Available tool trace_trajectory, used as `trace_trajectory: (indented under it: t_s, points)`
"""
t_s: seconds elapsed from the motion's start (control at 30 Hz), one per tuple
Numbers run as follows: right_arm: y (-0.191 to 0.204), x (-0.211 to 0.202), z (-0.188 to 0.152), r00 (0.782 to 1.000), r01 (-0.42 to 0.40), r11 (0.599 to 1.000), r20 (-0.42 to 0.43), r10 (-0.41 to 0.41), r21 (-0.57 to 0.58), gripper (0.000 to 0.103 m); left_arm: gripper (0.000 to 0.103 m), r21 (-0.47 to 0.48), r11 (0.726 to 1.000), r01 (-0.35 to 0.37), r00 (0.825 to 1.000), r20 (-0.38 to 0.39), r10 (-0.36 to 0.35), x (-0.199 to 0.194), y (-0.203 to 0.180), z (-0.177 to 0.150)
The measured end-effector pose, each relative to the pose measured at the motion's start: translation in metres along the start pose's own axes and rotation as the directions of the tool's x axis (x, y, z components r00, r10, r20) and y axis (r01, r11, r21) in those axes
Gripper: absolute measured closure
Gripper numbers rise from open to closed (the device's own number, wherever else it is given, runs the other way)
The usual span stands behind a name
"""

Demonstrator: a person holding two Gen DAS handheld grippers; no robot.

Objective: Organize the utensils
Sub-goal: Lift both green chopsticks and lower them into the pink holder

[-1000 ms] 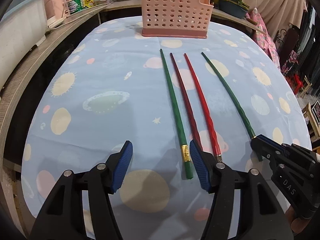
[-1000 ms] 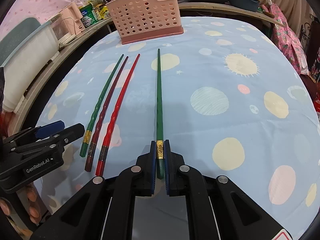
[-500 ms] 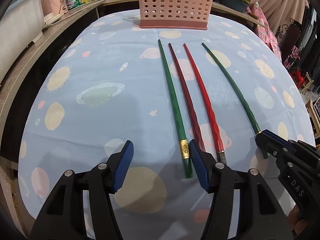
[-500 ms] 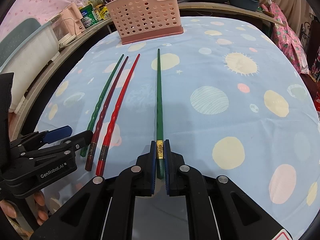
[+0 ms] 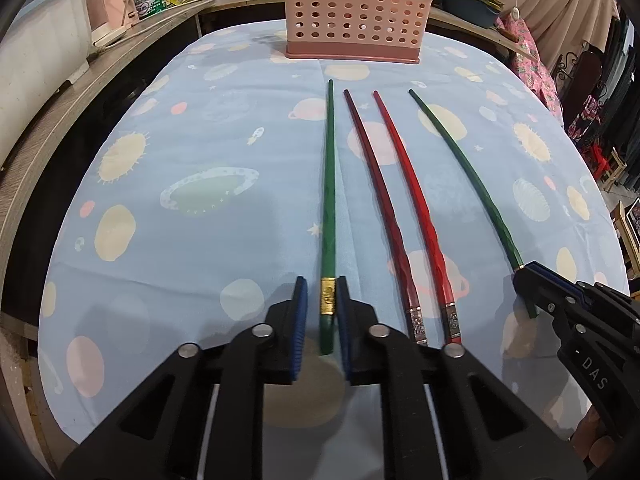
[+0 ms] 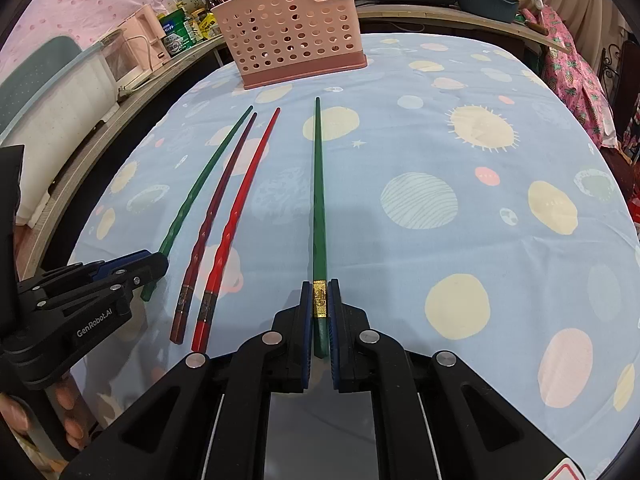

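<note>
Where sidewalls show, white "GenRobot.AI" on left gripper (image 6: 136, 270), "DAS" on right gripper (image 5: 524, 280).

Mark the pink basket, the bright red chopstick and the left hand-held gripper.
pink basket (image 5: 352, 4), left wrist view, perforated front wall.
bright red chopstick (image 5: 412, 184), left wrist view, mid shaft.
left hand-held gripper (image 5: 322, 312), left wrist view, between its fingertips.
</note>
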State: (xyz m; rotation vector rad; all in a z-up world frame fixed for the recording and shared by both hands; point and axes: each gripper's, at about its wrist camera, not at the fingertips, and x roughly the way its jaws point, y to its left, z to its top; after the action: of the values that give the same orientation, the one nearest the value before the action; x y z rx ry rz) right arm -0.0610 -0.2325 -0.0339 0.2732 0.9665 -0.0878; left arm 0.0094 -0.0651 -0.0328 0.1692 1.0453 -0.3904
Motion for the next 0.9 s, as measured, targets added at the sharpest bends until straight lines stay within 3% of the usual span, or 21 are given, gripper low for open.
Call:
trace_trajectory:
  t_s: [0.53, 0.9]
  points:
    - [0.0, -0.009, 0.007, 1.0, -0.004, 1.0, 0.024, 0.004, 0.006, 0.096, 0.096, -0.019, 0.999, 0.027, 1.0, 0.014, -0.027, -0.011, 0.005, 0.005]
    - [-0.002, -0.045, 0.04, 0.991, -0.018, 1.0, 0.133, 0.015, 0.022, 0.096, 0.096, -0.061, 0.997, 0.05, 0.993, 0.11, -0.043, -0.051, 0.017, 0.034]
